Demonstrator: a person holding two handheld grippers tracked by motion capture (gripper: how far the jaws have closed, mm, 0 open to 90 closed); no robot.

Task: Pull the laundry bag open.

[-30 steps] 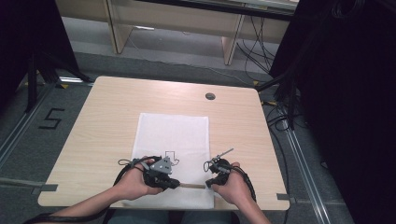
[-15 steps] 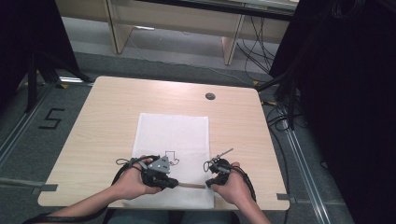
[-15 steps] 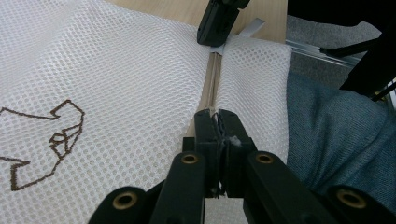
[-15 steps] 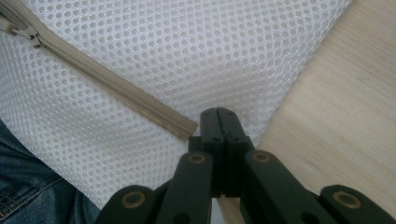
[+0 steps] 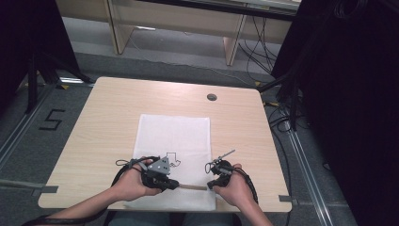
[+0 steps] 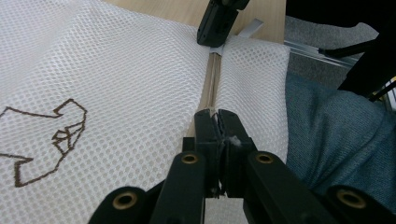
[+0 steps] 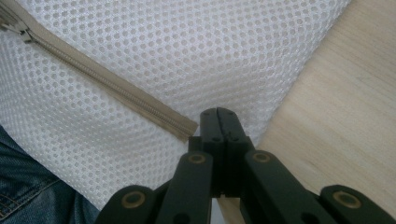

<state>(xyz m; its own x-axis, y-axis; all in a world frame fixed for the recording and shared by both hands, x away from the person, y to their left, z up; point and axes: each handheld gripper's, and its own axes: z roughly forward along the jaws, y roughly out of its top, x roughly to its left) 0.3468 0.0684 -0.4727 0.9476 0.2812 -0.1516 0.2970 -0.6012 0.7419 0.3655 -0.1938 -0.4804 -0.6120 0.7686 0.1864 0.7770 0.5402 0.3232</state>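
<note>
A white mesh bag [image 5: 174, 136] lies flat on the wooden table [image 5: 108, 122], its beige zipper [image 5: 192, 187] running along the near edge. My left gripper [image 5: 173, 184] sits at the zipper's left part. In the left gripper view its jaws [image 6: 217, 119] are shut on the zipper [image 6: 212, 79], with a white scrap pinched between them. My right gripper [image 5: 210, 186] is at the zipper's right end. In the right gripper view its jaws [image 7: 218, 114] are shut on the mesh [image 7: 187, 56] beside the zipper's end [image 7: 184, 130]. Farther along the zipper, the left gripper view shows the right gripper [image 6: 215, 25].
A brown outline drawing [image 5: 173, 159] marks the bag near the left hand. A round cable hole [image 5: 211, 97] sits at the table's back right. The person's jeans [image 6: 336, 140] are just past the near edge. Wooden shelving [image 5: 179, 19] and cables stand beyond the table.
</note>
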